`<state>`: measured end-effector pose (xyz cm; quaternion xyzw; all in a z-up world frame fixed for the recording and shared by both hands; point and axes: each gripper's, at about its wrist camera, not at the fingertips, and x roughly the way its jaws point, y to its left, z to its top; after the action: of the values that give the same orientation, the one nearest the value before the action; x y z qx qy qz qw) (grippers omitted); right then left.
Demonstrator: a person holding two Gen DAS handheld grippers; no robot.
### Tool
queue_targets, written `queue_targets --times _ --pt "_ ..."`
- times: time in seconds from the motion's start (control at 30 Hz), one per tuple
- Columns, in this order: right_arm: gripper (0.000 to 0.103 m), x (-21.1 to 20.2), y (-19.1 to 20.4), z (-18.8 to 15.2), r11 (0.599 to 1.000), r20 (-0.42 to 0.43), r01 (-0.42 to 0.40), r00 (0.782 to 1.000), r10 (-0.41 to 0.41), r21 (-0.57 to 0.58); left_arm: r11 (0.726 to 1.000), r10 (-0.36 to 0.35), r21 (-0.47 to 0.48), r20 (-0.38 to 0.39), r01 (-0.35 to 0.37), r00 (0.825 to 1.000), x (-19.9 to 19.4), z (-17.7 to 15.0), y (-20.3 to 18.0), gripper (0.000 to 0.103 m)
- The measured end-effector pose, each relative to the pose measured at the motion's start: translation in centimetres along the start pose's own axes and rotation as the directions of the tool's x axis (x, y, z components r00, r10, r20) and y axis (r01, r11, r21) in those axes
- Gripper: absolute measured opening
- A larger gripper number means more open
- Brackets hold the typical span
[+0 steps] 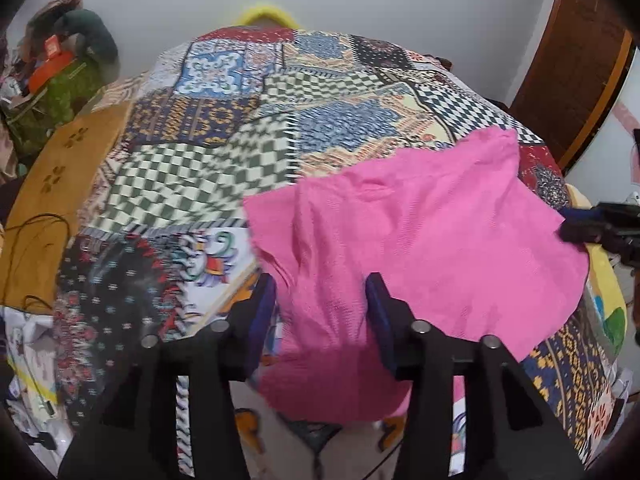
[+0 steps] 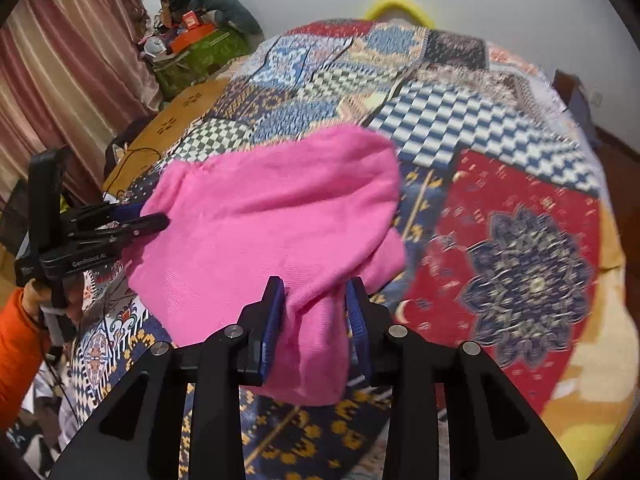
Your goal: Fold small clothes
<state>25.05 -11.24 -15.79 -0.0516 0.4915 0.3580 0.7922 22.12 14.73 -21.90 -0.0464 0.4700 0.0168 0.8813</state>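
A pink garment (image 1: 420,232) (image 2: 272,208) lies loosely folded on the patchwork bedspread (image 1: 200,168) (image 2: 520,240). In the left wrist view my left gripper (image 1: 320,300) straddles the garment's near corner, its blue pads standing apart with a slack fold between them. The right gripper (image 2: 316,304) straddles the other near corner, pink cloth filling the gap between its parted pads. Each gripper also shows in the other's view at the garment's side edge: the right gripper (image 1: 580,228) and the left gripper (image 2: 152,218).
A mustard-brown panel (image 1: 52,184) with a black cable runs along the bed's left side. Beyond it is a green bag with piled clutter (image 2: 200,48) and a striped curtain (image 2: 60,60). A wooden door (image 1: 572,60) is at right. An orange sleeve (image 2: 16,340) shows at lower left.
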Motion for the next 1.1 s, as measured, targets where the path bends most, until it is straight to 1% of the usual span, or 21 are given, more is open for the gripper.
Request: queue_targets --times 0.1,0.17,0.2,0.23,0.33,0.43,0.5,0.57,0.63,0.73,0.83,0.93,1.03,1.1 --pt "0.032 -1.5 0.6 0.8 0.999 0.047 0.033 0.998 -0.031 -0.042 0.998 0.061 0.017 0.016 -0.062 0.998 -1.1 0.8 0.7 0.048" --pt "0.038 -2.2 1.3 1.6 0.997 0.081 0.03 0.996 -0.024 -0.072 0.996 0.087 0.012 0.03 -0.087 0.996 -1.6 1.6 1.0 0.048" --pt "0.043 -2.1 1.5 2.0 0.996 0.09 0.025 0.996 -0.018 -0.081 0.996 0.087 0.006 0.043 -0.087 0.995 -1.9 2.1 1.1 0.048" --pt "0.045 -1.9 1.8 2.4 0.996 0.097 0.018 0.995 -0.009 -0.093 0.997 0.074 0.004 0.058 -0.075 0.996 -2.1 2.7 1.0 0.048" --pt "0.046 -0.6 2.8 3.5 0.991 0.095 0.005 0.995 0.008 -0.137 1.0 0.026 0.006 0.063 -0.027 0.998 -1.9 4.0 0.2 0.05" --pt "0.046 1.9 3.8 4.4 0.985 0.072 -0.007 0.997 0.02 -0.172 0.999 -0.036 0.034 0.037 0.035 0.999 -0.1 4.9 -1.7 0.051" --pt "0.046 3.9 4.0 4.7 0.981 0.035 -0.017 0.999 0.024 -0.194 0.997 -0.042 0.064 0.012 0.042 0.999 1.6 5.2 -2.8 0.051" --pt "0.046 5.8 3.6 5.0 0.98 -0.009 -0.008 1.0 0.007 -0.198 0.995 -0.007 0.095 -0.013 0.008 1.0 3.6 5.3 -3.5 0.051" --pt "0.046 6.7 2.8 5.1 0.981 -0.016 -0.001 1.0 -0.002 -0.195 0.994 0.026 0.104 -0.025 -0.023 0.999 5.0 5.2 -3.3 0.051" --pt "0.046 6.2 0.9 4.9 0.988 0.001 0.011 1.0 -0.011 -0.151 0.997 0.048 0.069 -0.017 -0.047 0.999 5.6 5.0 -1.8 0.051" --pt "0.046 5.5 -0.8 4.7 0.993 0.0 0.051 0.999 -0.052 -0.111 0.997 0.078 0.021 -0.013 -0.078 0.997 5.3 4.9 0.1 0.051" --pt "0.046 4.2 -1.7 4.2 0.996 0.003 0.056 0.998 -0.056 -0.068 0.998 0.06 -0.012 -0.008 -0.06 0.998 3.8 4.6 0.8 0.051" --pt "0.046 2.5 -0.5 3.7 0.997 0.03 0.015 0.999 -0.012 -0.076 1.0 0.012 0.01 0.011 -0.013 1.0 2.1 4.0 -0.1 0.051" --pt "0.046 2.2 1.0 3.6 0.995 0.03 -0.016 0.999 0.019 -0.102 0.999 -0.026 0.036 0.013 0.025 1.0 1.2 3.3 -1.4 0.054"
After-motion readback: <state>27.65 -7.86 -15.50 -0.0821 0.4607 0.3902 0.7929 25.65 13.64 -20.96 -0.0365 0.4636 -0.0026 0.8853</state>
